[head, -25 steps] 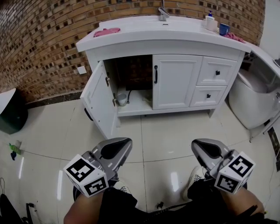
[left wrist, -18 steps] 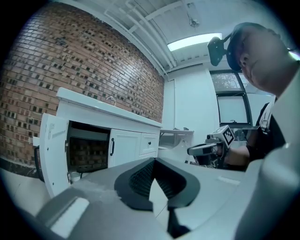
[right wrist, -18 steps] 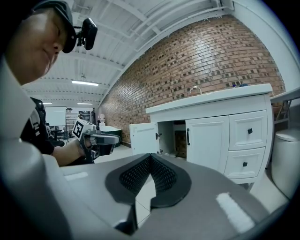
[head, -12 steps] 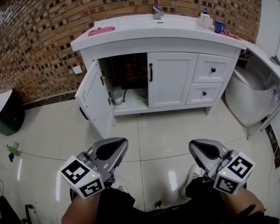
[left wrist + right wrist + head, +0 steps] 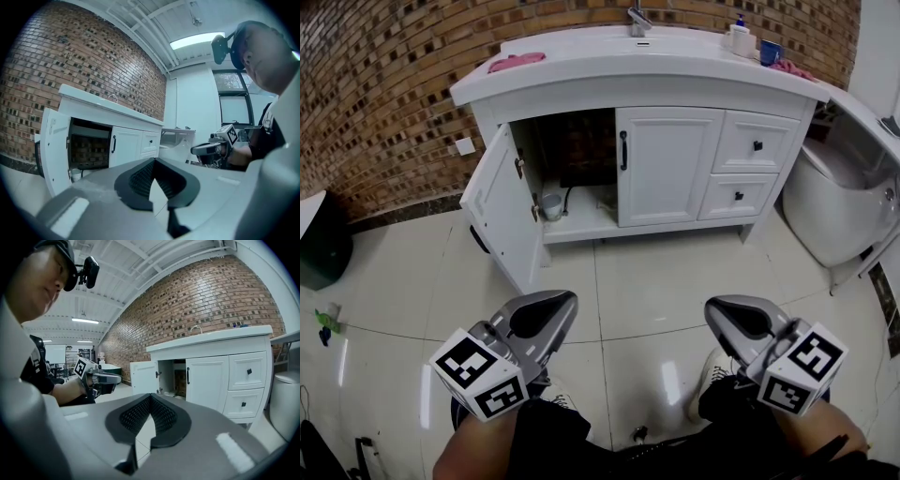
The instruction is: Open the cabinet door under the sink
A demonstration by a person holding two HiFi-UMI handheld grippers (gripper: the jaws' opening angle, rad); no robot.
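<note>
Both pairs of jaws are clenched on nothing. The left gripper [image 5: 561, 305] and the right gripper [image 5: 720, 311] hover side by side, low over the tiled floor [image 5: 647, 272]. Well ahead of the left fingers, the cabinet door [image 5: 499, 211] under the sink [image 5: 637, 52] stands swung wide open, with a small cup [image 5: 551, 204] in the dark compartment behind it. Ahead of the right fingers, the neighbouring door [image 5: 666, 164] is closed.

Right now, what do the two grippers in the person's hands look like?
They are alike. The left gripper and the right gripper have smooth, rounded grey shells with a black ribbed hollow towards the jaws. Each carries a white cube with black square markers: the left cube and the right cube.
</note>
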